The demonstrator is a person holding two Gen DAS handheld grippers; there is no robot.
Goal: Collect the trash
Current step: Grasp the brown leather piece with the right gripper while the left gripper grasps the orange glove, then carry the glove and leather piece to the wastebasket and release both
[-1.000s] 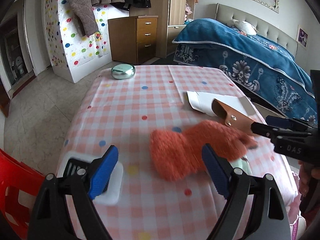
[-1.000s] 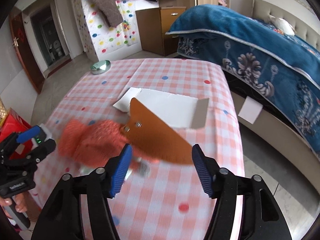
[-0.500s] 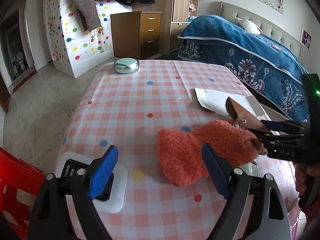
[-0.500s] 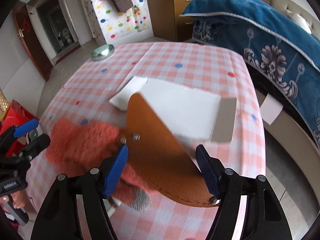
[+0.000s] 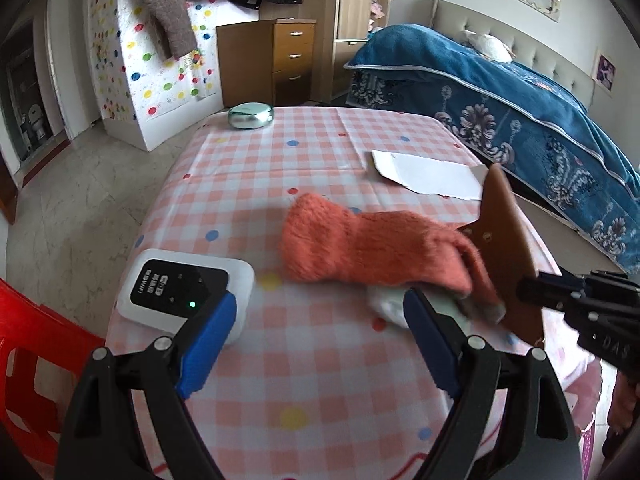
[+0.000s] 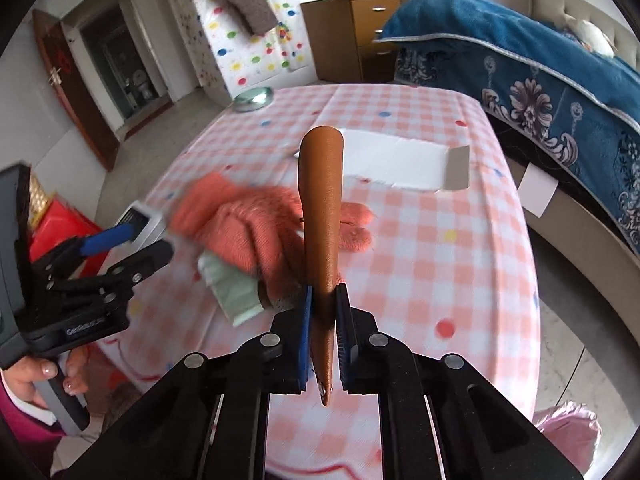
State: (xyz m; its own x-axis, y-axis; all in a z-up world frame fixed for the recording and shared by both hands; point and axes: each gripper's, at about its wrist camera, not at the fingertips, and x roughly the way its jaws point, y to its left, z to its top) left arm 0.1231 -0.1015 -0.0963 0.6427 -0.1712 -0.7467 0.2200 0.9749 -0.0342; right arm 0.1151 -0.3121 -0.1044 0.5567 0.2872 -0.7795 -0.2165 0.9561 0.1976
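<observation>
At lower centre, the right gripper (image 6: 323, 312), just closed on a brown leather flap (image 6: 322, 200), could drag the orange sock (image 6: 248, 232) along; the left gripper (image 5: 316, 332) gapes empty.

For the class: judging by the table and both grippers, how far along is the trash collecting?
Done: nothing visibly binned. In hand: the right hand-held gripper, jaws just closed, pinches the brown leather piece. Left: orange sock, white card; the left hand-held gripper is open and holds nothing.
</observation>
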